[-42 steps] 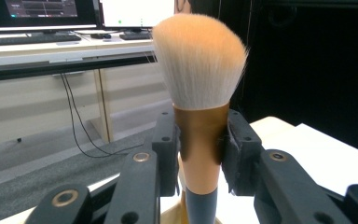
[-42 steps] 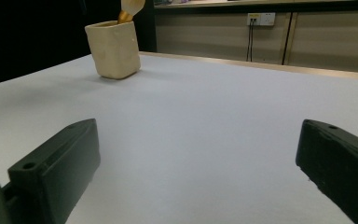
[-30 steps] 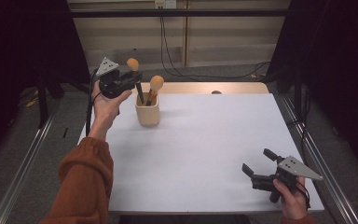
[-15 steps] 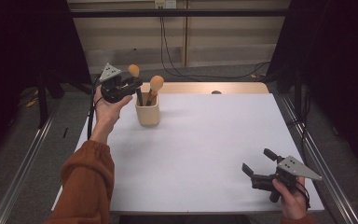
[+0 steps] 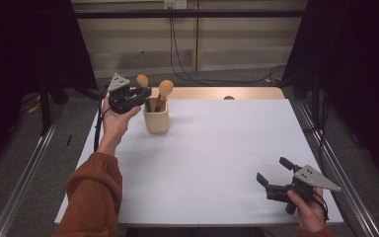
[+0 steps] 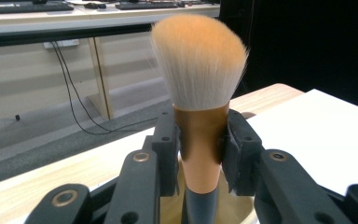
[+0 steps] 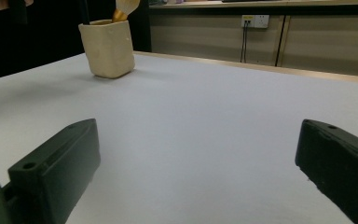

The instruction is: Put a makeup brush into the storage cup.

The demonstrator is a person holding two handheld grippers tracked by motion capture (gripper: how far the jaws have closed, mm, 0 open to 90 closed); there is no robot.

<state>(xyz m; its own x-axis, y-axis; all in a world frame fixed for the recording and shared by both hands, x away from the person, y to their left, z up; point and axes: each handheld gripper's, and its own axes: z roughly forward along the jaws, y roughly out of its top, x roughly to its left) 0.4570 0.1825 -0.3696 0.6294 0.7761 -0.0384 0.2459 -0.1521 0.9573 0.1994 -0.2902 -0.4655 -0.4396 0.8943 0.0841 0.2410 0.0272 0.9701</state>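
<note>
A beige cup [image 5: 156, 121] stands at the far left of the white table [image 5: 217, 148]. One makeup brush [image 5: 165, 89] with a tan head leans in it. My left gripper [image 5: 141, 94] is level beside the cup's rim, shut on a second brush [image 5: 142, 80]. In the left gripper view the pads [image 6: 168, 154] clamp that brush's copper ferrule [image 6: 200, 140], with its bristles upright and the cup's rim [image 6: 242, 212] just below. My right gripper [image 5: 272, 173] rests open near the front right corner, nothing between its jaws. From the right gripper view [image 7: 196, 158] the cup [image 7: 108, 46] is far off.
A wooden strip [image 5: 256, 93] runs along the table's far edge. Metal rails [image 5: 24, 182] flank the table on both sides. Cables [image 5: 177, 59] hang down the back wall to the floor.
My left hand has sunk with the brush, bringing it lower over the cup. The right hand has stayed where it was.
</note>
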